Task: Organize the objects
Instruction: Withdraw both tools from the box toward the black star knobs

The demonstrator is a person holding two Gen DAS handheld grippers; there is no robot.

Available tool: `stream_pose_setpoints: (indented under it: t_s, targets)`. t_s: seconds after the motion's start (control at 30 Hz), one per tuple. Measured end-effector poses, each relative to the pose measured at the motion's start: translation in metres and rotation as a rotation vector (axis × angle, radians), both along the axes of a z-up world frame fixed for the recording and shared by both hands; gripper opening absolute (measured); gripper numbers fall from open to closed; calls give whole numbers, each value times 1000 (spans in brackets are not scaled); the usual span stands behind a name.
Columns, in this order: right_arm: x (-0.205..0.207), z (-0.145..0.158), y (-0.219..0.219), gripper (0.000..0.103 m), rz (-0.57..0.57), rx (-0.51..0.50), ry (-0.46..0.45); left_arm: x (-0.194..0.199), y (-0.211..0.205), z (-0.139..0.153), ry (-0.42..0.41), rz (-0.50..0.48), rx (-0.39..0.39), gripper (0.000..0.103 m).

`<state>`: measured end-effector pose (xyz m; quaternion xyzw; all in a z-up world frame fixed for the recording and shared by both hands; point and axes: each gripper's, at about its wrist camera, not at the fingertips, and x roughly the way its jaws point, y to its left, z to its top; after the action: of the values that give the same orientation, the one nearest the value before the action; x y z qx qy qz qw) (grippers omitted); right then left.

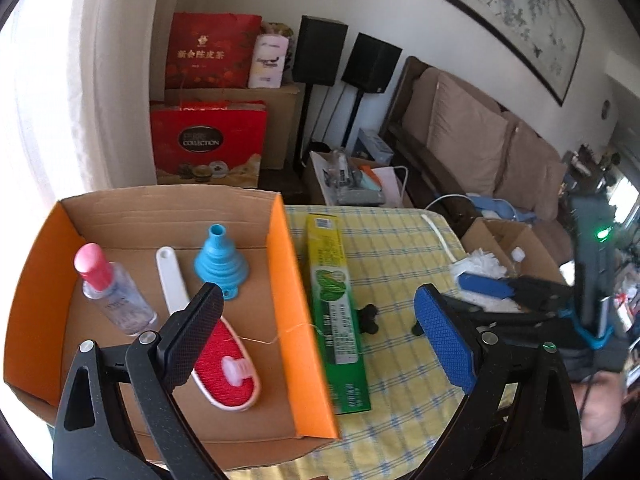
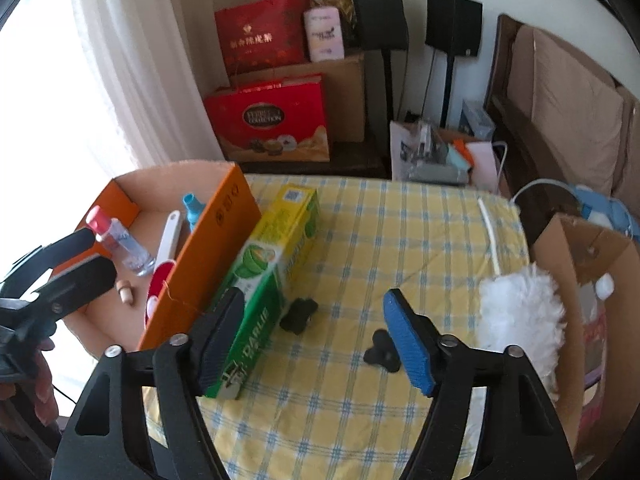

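An orange cardboard box (image 1: 286, 264) stands at the table's left and holds a pink-capped clear bottle (image 1: 112, 292), a white-handled red brush (image 1: 224, 360), a blue folding funnel (image 1: 218, 260) and a small pink spool (image 1: 236, 368). A green toothpaste box (image 1: 338, 312) lies against its right wall; it also shows in the right wrist view (image 2: 264, 280). My left gripper (image 1: 320, 336) is open and empty above the box's right wall. My right gripper (image 2: 316, 340) is open and empty over the tablecloth, near two small black pieces (image 2: 298, 314) (image 2: 380, 350). A white duster (image 2: 520, 312) lies at the right.
A yellow checked cloth (image 2: 400, 240) covers the table. A second cardboard box (image 2: 592, 280) stands off the right edge. Red gift bags (image 1: 208, 140), speakers (image 1: 320, 50) and a sofa (image 1: 480, 140) stand behind the table. A white curtain (image 2: 132, 80) hangs at the left.
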<state>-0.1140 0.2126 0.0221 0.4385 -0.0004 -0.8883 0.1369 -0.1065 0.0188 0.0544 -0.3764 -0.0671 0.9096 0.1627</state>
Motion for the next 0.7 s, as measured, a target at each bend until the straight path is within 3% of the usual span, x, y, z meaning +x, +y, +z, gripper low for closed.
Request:
stream_pose_setpoints:
  t_s: [0.13,0.3,0.7]
  targets:
    - [-7,-20,0,55,2,1,-49,-2,8,-3,-5,-7,2,96]
    - [-18,-42,2,54,-7,-26,-99,-5,14,-8,-19,-15,-16,96]
    - [-43,-78,-5,35,-11,-103,-195,-11,16,-15,-33,-27,-14,96]
